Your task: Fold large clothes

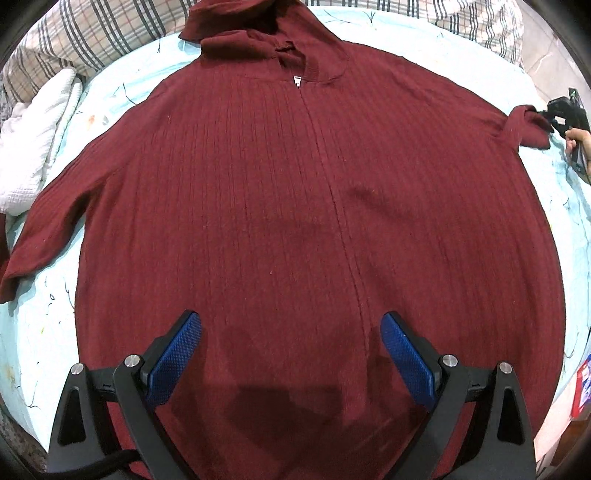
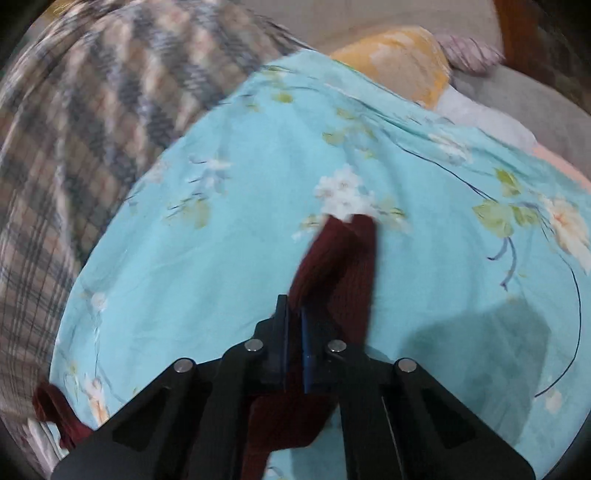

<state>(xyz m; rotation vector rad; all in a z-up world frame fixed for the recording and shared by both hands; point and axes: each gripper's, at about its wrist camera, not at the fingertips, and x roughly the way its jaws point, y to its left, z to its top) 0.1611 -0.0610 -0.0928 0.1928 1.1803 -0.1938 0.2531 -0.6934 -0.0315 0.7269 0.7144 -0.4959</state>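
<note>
Sweater laid flat on the bed, one sleeve gripped for the first fold.
Left gripper (image 1: 291, 325) hovers over the hem of the maroon sweater (image 1: 314, 206), its blue fingers (image 1: 177, 354) spread wide and holding nothing; the sweater lies front up on the floral sheet (image 1: 37, 332). Right gripper (image 2: 293, 314) has its fingers clenched on the sleeve (image 2: 340, 258), cuff hanging beyond. To fold well, the sleeve should probably travel low and taut across the chest, while the free gripper pins the body.

Plaid blanket (image 1: 92, 33) bounds far side; white towel (image 1: 33, 147) crowds left.
</note>
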